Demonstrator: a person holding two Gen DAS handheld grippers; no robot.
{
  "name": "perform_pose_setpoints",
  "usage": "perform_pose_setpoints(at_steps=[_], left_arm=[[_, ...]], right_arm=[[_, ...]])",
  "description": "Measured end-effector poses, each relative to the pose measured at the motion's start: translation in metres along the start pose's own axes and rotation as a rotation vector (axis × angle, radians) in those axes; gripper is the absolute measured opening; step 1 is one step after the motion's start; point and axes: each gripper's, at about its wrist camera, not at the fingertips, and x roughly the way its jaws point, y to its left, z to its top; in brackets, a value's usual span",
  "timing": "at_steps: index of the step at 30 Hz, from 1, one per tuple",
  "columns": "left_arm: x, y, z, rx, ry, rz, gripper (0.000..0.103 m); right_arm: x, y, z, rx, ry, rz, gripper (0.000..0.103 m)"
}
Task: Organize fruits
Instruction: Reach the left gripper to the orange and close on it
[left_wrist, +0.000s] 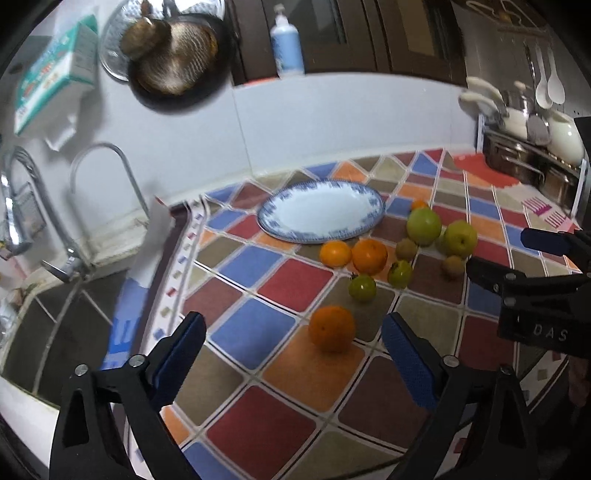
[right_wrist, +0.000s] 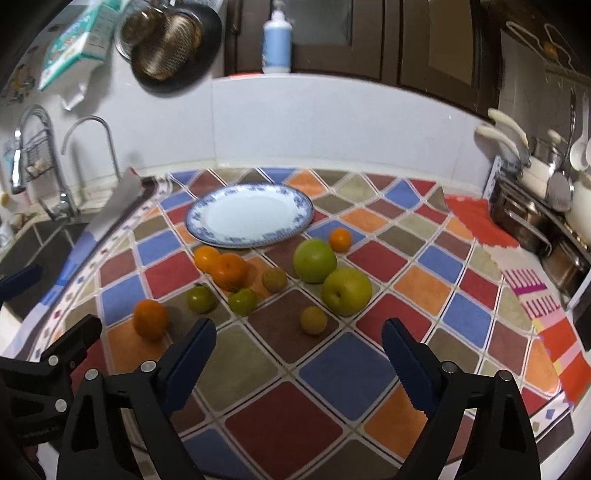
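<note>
A blue-rimmed white plate (left_wrist: 321, 210) (right_wrist: 249, 216) lies bare on the checked cloth. Fruits lie loose in front of it: a near orange (left_wrist: 331, 328) (right_wrist: 150, 318), two more oranges (left_wrist: 369, 255) (right_wrist: 229, 271), a small orange (right_wrist: 340, 239), two green apples (left_wrist: 423, 225) (right_wrist: 346, 291), small green fruits (left_wrist: 362, 288) (right_wrist: 242, 301) and small yellowish fruits (right_wrist: 313, 320). My left gripper (left_wrist: 293, 334) is open, the near orange just ahead between its fingers. My right gripper (right_wrist: 299, 341) is open and empty, a yellowish fruit just beyond it.
A sink (left_wrist: 55, 317) with taps (left_wrist: 110, 177) lies left of the cloth edge. A rack of pots and utensils (right_wrist: 543, 206) stands at the right. A bottle (right_wrist: 276, 40) stands on the ledge behind. Pans (right_wrist: 173, 48) hang on the wall.
</note>
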Motion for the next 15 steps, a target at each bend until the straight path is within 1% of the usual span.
perform_pose_setpoints(at_steps=[4,6,7,9,11,14,15], left_arm=[[0.021,-0.004,-0.001,-0.022,0.051,-0.01,0.093],[0.031,-0.009,-0.002,-0.047,0.071,-0.009,0.09],[0.036,-0.012,-0.002,-0.053,0.085,0.0,0.086],[0.044,-0.015,-0.003,-0.078,0.114,0.0,0.082],[0.052,-0.018,-0.004,-0.093,0.134,-0.001,0.079],[0.062,-0.023,-0.005,-0.106,0.167,-0.001,0.07],[0.065,-0.023,-0.005,-0.115,0.174,0.0,0.067]], right_arm=[[0.022,-0.005,-0.001,0.021,0.046,-0.023,0.086],[0.033,-0.01,-0.001,0.018,0.068,-0.013,0.082],[0.039,-0.013,-0.001,0.015,0.076,-0.002,0.081],[0.051,-0.017,-0.001,-0.002,0.096,0.028,0.074],[0.062,-0.019,-0.001,-0.016,0.126,0.062,0.072],[0.075,-0.023,-0.002,-0.025,0.145,0.093,0.069],[0.079,-0.024,-0.002,-0.023,0.157,0.107,0.066]])
